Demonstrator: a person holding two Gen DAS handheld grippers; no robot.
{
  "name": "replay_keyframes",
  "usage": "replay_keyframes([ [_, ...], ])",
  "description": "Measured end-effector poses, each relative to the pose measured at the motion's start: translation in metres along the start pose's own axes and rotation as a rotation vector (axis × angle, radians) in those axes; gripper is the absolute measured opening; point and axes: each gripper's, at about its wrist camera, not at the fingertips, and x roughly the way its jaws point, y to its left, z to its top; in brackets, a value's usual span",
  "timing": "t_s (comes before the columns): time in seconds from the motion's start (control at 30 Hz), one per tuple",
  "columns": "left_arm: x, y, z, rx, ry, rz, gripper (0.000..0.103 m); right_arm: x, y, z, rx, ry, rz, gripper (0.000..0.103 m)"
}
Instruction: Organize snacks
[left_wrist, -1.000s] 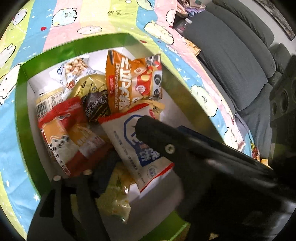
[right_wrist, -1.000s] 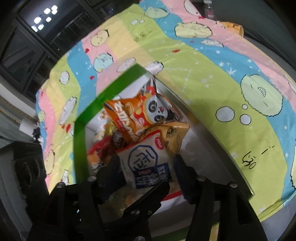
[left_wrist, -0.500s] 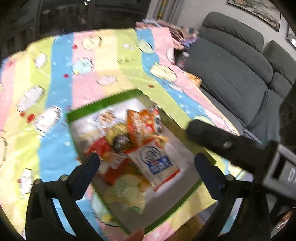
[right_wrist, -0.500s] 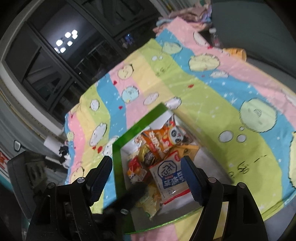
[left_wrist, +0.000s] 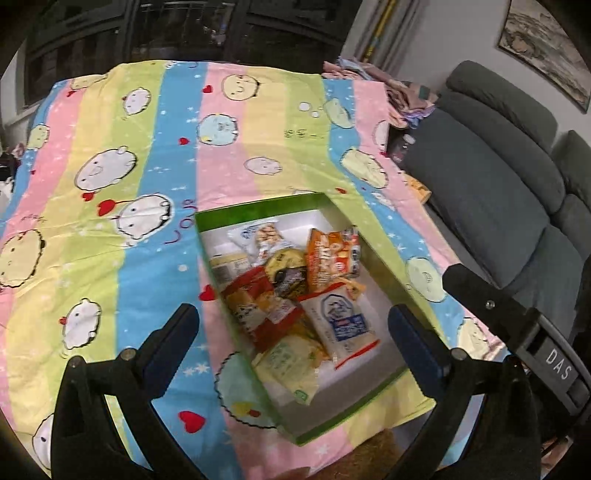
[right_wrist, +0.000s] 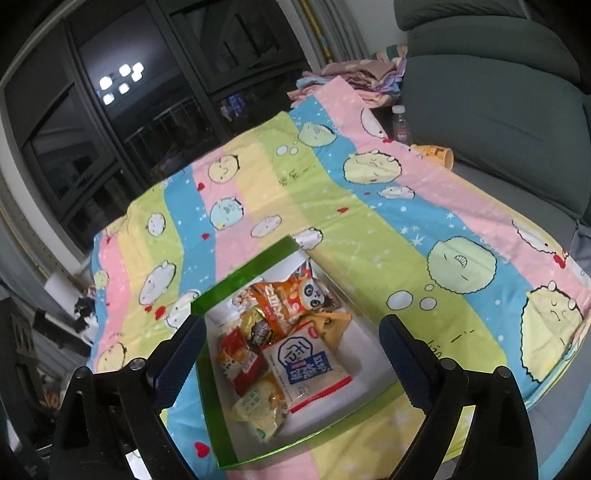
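Observation:
A green box (left_wrist: 258, 206) with a white inside sits on the striped cartoon cloth (left_wrist: 147, 166) and holds several snack packets. Among them are a white-and-blue packet (left_wrist: 341, 321), an orange panda bag (left_wrist: 332, 254), a red packet (left_wrist: 255, 306) and a pale green one (left_wrist: 291, 365). My left gripper (left_wrist: 293, 336) hovers above the box, open and empty. My right gripper (right_wrist: 291, 341) also hangs over the box (right_wrist: 240, 280). Its jaws are opening, with nothing between them and the white-and-blue packet (right_wrist: 303, 363) lying below. One right finger (left_wrist: 480, 299) shows in the left wrist view.
A grey sofa (left_wrist: 498, 166) runs along the cloth's right side. By its far end are a small bottle (right_wrist: 400, 125), a yellow cup (right_wrist: 436, 153) and folded clothes (right_wrist: 362, 77). Dark windows stand behind the table. The box sits near the cloth's front edge.
Both grippers have risen and drawn back from the box, and their jaws have spread wide. The white-and-blue packet that sat between the right fingers now lies free in the box.

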Motion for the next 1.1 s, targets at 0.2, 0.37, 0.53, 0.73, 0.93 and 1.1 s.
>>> replay_keyframes([
  [0.2, 0.004, 0.01, -0.004, -0.028, 0.004, 0.03, 0.102, 0.006, 0.001, -0.003, -0.018, 0.027, -0.026, 0.095],
  [0.37, 0.005, 0.012, -0.006, -0.026, 0.007, 0.044, 0.102, 0.009, 0.001, -0.004, -0.014, 0.04, -0.038, 0.095],
  [0.53, 0.007, 0.012, -0.007, -0.02, 0.014, 0.044, 0.102, 0.014, 0.005, -0.005, -0.03, 0.052, -0.056, 0.095],
  [0.73, 0.006, 0.01, -0.008, -0.015, 0.015, 0.04, 0.102, 0.016, 0.007, -0.006, -0.036, 0.059, -0.064, 0.095],
  [0.93, 0.009, 0.01, -0.011, -0.004, 0.022, 0.047, 0.102, 0.017, 0.004, -0.006, -0.03, 0.062, -0.078, 0.095],
  [1.1, 0.009, 0.013, -0.012, -0.011, 0.027, 0.046, 0.102, 0.018, 0.004, -0.006, -0.031, 0.066, -0.09, 0.095],
])
